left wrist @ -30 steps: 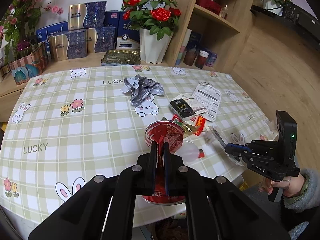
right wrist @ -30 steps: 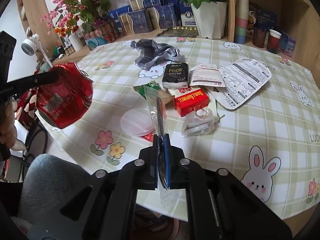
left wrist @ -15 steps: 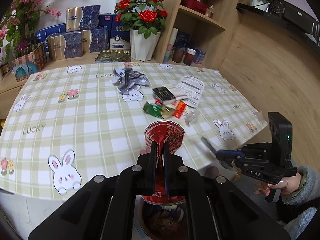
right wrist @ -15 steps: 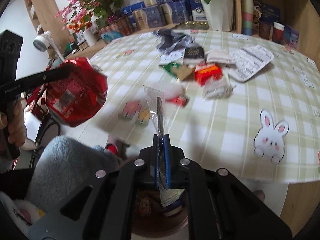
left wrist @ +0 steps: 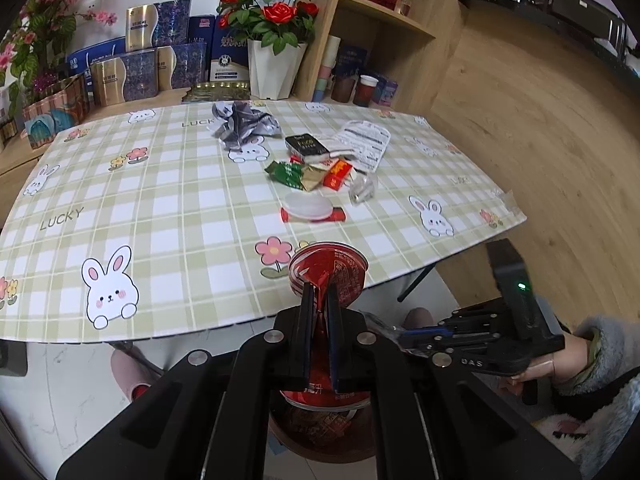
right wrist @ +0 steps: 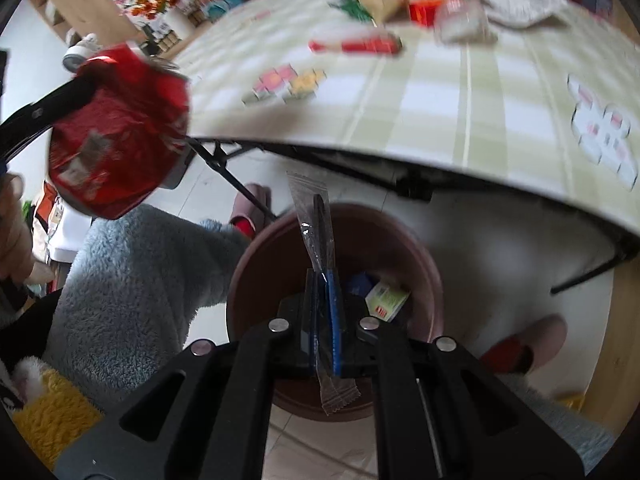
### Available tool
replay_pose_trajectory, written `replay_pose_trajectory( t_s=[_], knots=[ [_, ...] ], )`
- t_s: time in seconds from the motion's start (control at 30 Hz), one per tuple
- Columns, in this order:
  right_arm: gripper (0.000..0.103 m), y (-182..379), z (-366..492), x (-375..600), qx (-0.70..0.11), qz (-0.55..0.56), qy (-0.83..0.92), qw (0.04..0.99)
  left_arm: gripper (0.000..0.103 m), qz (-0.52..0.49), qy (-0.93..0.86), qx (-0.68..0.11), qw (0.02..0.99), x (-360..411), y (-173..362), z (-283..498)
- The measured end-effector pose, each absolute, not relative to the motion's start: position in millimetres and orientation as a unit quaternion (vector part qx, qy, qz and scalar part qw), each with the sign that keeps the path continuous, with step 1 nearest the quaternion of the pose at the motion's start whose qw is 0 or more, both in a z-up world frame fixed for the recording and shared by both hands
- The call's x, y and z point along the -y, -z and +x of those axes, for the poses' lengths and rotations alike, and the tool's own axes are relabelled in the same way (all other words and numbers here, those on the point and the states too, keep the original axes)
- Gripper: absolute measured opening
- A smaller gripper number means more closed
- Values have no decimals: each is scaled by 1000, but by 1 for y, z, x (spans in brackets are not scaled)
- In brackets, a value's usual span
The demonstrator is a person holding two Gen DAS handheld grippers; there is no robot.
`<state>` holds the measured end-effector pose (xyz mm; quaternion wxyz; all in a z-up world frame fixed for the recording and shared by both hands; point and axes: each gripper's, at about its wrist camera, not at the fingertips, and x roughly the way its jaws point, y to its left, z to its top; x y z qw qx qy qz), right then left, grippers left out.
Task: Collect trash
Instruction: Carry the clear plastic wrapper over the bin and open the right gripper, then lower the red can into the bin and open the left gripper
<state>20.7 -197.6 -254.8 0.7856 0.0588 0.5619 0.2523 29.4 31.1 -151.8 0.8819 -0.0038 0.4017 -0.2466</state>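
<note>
The left hand-held gripper (left wrist: 319,304) is clamped tight on the rim of a crushed red noodle cup (left wrist: 328,272), its two fingers pinching the crumpled wall between them. The cup hangs off the near edge of the surface (left wrist: 168,200), above a brown trash bin (right wrist: 340,240) on the floor. In the right wrist view the same cup (right wrist: 116,136) shows at the far left, held out in the air beside the edge of the surface.

The right hand-held gripper (right wrist: 323,300) is closed on a clear plastic wrapper (right wrist: 314,216), which stands up between its fingers and sticks out below them as well. It hangs directly over the bin, just above the rim. Inside the bin lie a white-and-green packet (right wrist: 386,300) and a small dark blue item (right wrist: 360,282); the rest of its contents are hidden by the gripper.

On the checked surface more trash lies well apart from both grippers: a crumpled silver foil (left wrist: 244,124), a black box (left wrist: 306,146), a green wrapper (left wrist: 286,172), a white lid (left wrist: 308,206) on a red strip, and a printed paper sheet (left wrist: 366,142).
</note>
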Motion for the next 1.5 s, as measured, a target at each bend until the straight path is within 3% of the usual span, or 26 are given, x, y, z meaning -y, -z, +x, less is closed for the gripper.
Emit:
replay_pose_trajectory(
  t_s=[0.27,0.57,0.73,0.8,0.93,0.97,1.07,1.13,1.27,1.5],
  knots=[
    [9,298,23,209,-630,116,-210,738,7,3,248,-409,878,-30,162,25],
    [10,306,28,218,-638,130,-186,736,7,4,249,-417,874,-27,168,25],
    [17,306,27,225,-639,137,-173,737,7,5,248,-421,872,-26,170,25],
    [27,305,27,227,-635,142,-172,739,7,4,248,-423,872,-26,170,26],
    [31,298,28,227,-625,133,-171,750,7,5,249,-425,871,-26,171,26],
    [36,296,29,227,-622,130,-170,754,7,5,249,-426,870,-25,172,26],
    [62,280,28,227,-594,121,-173,776,7,8,250,-428,868,-24,174,26],
    [70,266,26,228,-568,112,-171,797,7,8,251,-432,866,-24,177,26],
    [96,239,24,232,-512,81,-141,844,7,14,253,-437,863,-23,182,25],
    [97,213,21,248,-431,62,-80,897,7,46,259,-446,855,-12,198,23]
  ],
)
